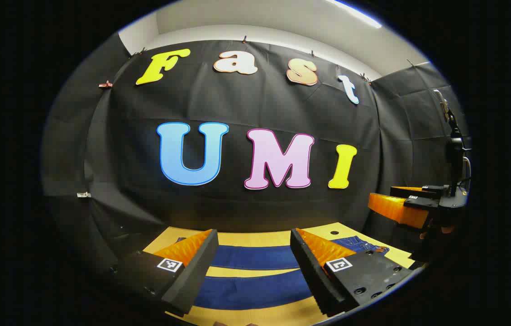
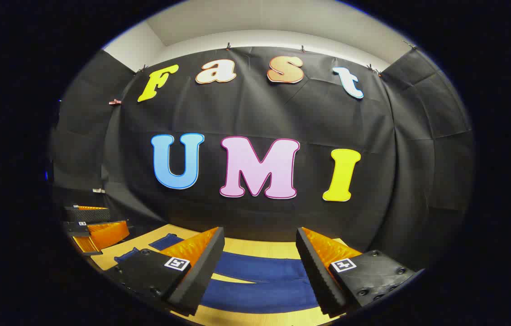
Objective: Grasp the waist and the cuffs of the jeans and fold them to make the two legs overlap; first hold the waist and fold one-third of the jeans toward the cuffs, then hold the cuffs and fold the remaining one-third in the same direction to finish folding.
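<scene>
Dark blue jeans lie flat on the yellow wooden table, the two legs side by side as separate bands. The waist end lies to the right in the left gripper view. My left gripper hovers open above the legs with nothing between its fingers. In the right gripper view the jeans stretch across below my right gripper, which is also open and holds nothing. The cuffs show toward the left there. Each gripper appears at the edge of the other's view: the right gripper, the left gripper.
The black cloth wall stands close behind the table's far edge. A dark stand with a cable rises at the right by the hand that holds the right gripper. Bare wood borders the jeans on the near and far sides.
</scene>
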A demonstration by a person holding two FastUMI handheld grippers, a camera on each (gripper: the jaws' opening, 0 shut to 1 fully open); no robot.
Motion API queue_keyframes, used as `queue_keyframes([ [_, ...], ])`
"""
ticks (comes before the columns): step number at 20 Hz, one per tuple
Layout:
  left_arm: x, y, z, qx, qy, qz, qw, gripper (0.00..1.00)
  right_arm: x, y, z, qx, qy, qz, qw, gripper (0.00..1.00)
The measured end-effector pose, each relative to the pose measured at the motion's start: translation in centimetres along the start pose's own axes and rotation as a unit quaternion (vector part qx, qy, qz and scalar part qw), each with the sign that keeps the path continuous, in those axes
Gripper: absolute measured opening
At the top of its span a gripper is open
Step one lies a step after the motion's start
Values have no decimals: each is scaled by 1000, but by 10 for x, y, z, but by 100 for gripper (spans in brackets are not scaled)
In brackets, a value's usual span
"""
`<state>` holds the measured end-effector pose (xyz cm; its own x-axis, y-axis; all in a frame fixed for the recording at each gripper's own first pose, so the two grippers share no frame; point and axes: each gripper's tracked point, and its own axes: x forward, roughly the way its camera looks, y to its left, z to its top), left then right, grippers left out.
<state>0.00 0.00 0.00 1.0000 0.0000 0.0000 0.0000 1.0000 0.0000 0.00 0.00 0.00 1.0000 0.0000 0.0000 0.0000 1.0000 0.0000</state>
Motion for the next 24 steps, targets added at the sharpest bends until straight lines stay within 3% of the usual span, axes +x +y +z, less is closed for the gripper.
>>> queue_keyframes([
  [1, 1, -1, -1, -3, 2, 1, 1000, 99, -2, 0, -2, 1, 1, 2, 1000, 89],
  [2, 3, -2, -3, -5, 4, 0, 1000, 99, -6, -1, -4, 0, 4, 3, 1000, 97],
  [6, 9, 2, -3, -5, 0, 16, 1000, 99, -13, -9, -14, -5, 16, -2, 1000, 97],
  [9, 16, -9, -2, -21, -3, 1, 1000, 99, -13, -18, -13, -1, 17, -16, 1000, 100],
  [15, 27, -11, 5, -1, -11, -6, 1000, 99, -13, -24, -8, -5, 11, -27, 1000, 96],
  [19, 31, 1, 6, 29, -20, -2, 999, 99, -12, -25, -5, -16, 8, -30, 999, 96],
  [22, 35, 31, -1, 51, -15, 8, 999, 98, -12, -29, -5, -37, 9, -36, 999, 100],
  [24, 37, 57, -12, 73, 1, 12, 997, 98, -12, -31, -4, -43, 8, -37, 998, 97],
])
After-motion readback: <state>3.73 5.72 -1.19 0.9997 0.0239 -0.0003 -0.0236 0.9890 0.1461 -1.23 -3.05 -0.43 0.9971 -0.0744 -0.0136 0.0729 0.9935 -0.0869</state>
